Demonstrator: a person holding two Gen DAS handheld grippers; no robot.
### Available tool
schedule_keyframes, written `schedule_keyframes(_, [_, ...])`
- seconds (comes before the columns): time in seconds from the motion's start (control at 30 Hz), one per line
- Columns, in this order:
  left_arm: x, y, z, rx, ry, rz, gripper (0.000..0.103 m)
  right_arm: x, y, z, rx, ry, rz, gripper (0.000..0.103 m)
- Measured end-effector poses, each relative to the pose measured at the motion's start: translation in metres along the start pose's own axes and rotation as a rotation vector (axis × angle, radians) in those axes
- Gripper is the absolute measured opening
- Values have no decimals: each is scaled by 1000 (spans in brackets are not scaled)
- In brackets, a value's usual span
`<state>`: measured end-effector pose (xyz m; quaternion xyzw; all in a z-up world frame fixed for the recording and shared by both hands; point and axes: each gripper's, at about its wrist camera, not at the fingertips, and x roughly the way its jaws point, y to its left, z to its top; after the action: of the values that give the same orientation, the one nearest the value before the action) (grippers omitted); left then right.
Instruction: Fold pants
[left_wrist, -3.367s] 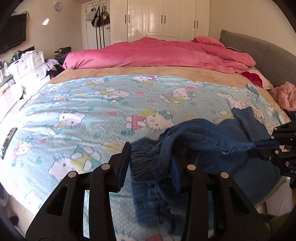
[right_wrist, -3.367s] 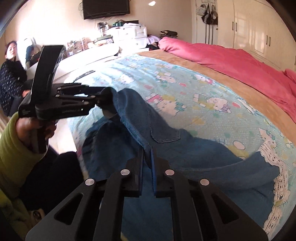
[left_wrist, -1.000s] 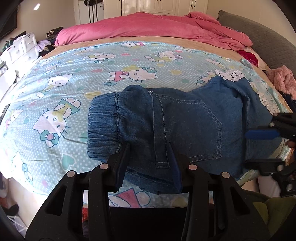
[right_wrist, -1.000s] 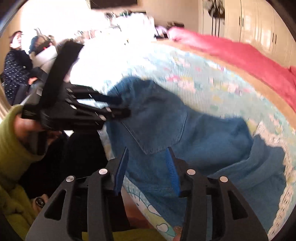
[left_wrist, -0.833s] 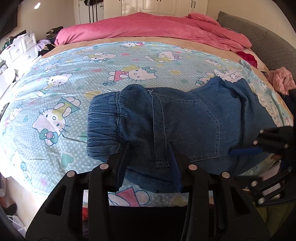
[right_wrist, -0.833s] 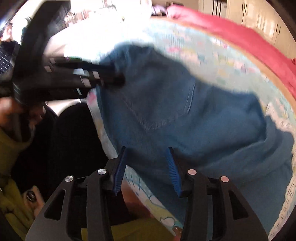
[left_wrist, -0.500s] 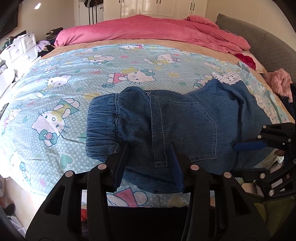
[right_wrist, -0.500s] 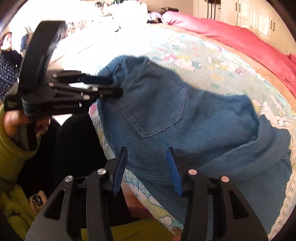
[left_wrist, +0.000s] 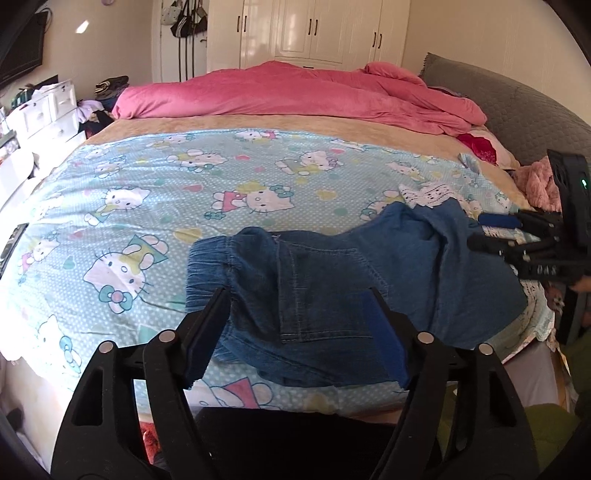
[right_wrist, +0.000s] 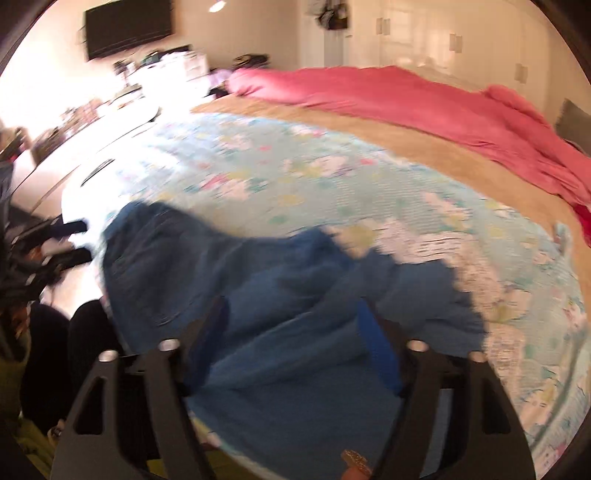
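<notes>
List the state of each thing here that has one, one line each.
pants: folded over, flat on the bed, held by neither tool
left hand-held gripper: jaws opening, nothing between them
right hand-held gripper: jaws opening, nothing gripped
pink duvet: bunched at the far side
wardrobe doors: closed

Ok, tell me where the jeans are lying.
In the left wrist view the jeans lie folded on the cartoon-cat sheet at the bed's near edge, waistband leftward, well short of the pink duvet.

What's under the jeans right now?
The jeans lie on the cartoon-cat blanket, which shows all around them. Whatever lies directly beneath the denim is covered.
</notes>
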<state>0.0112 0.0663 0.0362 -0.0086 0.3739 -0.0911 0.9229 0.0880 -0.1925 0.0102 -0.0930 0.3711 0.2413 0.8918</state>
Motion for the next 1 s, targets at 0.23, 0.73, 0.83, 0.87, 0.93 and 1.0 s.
schedule_keyframes(0.23, [11, -29, -1, 37, 32, -70, 71, -2, -38, 11, 69, -26, -82, 75])
schedule_keyframes(0.73, [65, -107, -4, 99, 150, -289, 71, 93, -70, 63, 93, 136, -110, 75])
schedule_keyframes(0.83, [79, -120, -4, 112, 175, -311, 71, 127, -73, 75, 99, 198, -166, 75])
schedule_keyframes(0.87, [83, -122, -4, 114, 182, -314, 71, 136, -75, 77, 101, 212, -176, 75])
schedule_keyframes(0.93, [90, -127, -5, 120, 197, -319, 71, 153, -78, 81, 95, 247, -225, 75])
schedule_keyframes(1.0, [97, -130, -4, 118, 204, -323, 71, 162, -82, 82, 107, 263, -227, 75])
